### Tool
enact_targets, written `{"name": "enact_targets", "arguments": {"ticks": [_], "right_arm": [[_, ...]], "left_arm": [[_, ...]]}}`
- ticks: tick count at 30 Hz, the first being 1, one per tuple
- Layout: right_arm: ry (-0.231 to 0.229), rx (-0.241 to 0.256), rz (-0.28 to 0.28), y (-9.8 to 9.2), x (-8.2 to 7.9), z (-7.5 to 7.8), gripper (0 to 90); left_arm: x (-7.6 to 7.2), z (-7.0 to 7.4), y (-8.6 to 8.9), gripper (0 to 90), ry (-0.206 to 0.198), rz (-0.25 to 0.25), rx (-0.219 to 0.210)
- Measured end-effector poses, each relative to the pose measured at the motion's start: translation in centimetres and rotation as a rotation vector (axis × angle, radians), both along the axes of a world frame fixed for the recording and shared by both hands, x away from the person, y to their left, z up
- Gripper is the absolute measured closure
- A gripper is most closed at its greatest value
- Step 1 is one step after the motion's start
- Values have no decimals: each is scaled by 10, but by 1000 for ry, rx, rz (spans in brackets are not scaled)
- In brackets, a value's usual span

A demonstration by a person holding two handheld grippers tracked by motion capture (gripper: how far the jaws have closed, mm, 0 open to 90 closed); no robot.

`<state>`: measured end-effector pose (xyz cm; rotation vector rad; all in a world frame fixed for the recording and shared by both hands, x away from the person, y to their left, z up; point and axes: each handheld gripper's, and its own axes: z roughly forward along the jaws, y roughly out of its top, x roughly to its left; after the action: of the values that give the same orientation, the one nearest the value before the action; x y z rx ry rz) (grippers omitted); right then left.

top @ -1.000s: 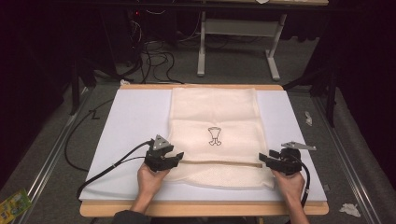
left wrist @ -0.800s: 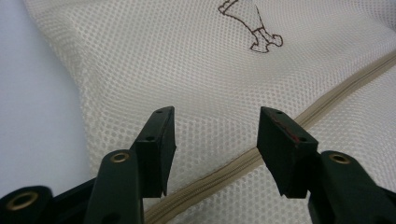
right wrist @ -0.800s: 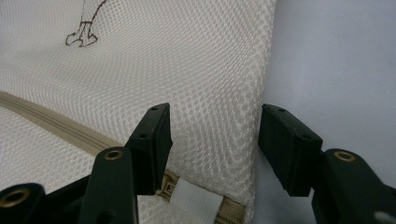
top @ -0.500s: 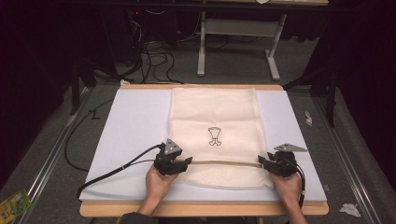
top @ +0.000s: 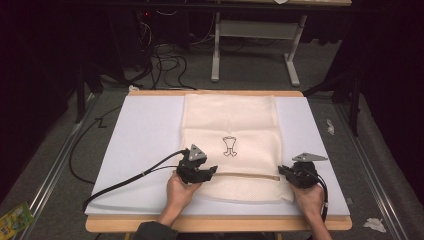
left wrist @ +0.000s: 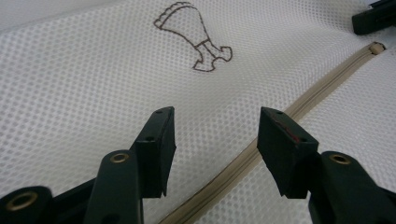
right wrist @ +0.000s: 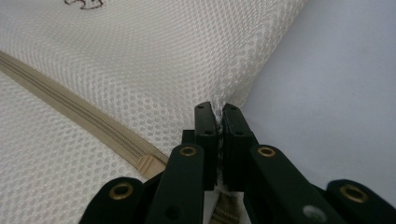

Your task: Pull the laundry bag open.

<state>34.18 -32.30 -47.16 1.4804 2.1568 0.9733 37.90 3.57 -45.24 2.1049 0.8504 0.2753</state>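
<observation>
A cream mesh bag point(top: 230, 125) lies flat on the white mat, with a small brown outline drawing point(top: 229, 145) printed on it and a tan zipper point(top: 245, 175) running across near its front end. My left gripper point(top: 205, 172) hovers open over the bag's left side; in the left gripper view its jaws stand apart above the mesh point(left wrist: 93, 84) and the zipper point(left wrist: 261, 144). My right gripper point(top: 286, 173) is shut on the bag's right edge, pinching the mesh point(right wrist: 140, 70) beside the zipper's end point(right wrist: 88, 123).
The white mat point(top: 145, 130) covers a wooden table point(top: 220, 223). Cables point(top: 165, 60) and a grey stand point(top: 255, 35) sit on the floor behind. Small scraps point(top: 330, 126) lie right of the table, a green packet point(top: 15, 218) at the lower left.
My left gripper has moved rightward along the front of the bag, onto the mesh near the zipper. My right gripper has stayed put on the bag's right edge.
</observation>
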Motion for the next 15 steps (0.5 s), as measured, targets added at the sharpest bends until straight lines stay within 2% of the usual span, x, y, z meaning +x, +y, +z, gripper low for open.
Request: {"name": "enact_targets", "arguments": {"ticks": [2,5,7,9,15], "right_arm": [[0,19,2,-2,0,1,880],[-1,52,16,-6,2,9,882],[-9,62,18,-7,2,14,882],[-14,69,22,-8,3,17,883],[-25,98,32,-11,3,21,885]], "left_arm": [[0,1,-2,471,-3,-4,2],[-2,5,-11,481,11,-26,-34],[-2,8,-16,493,15,-45,-29],[-3,10,-21,517,20,-63,-45],[-3,12,-34,555,25,-98,-44]]}}
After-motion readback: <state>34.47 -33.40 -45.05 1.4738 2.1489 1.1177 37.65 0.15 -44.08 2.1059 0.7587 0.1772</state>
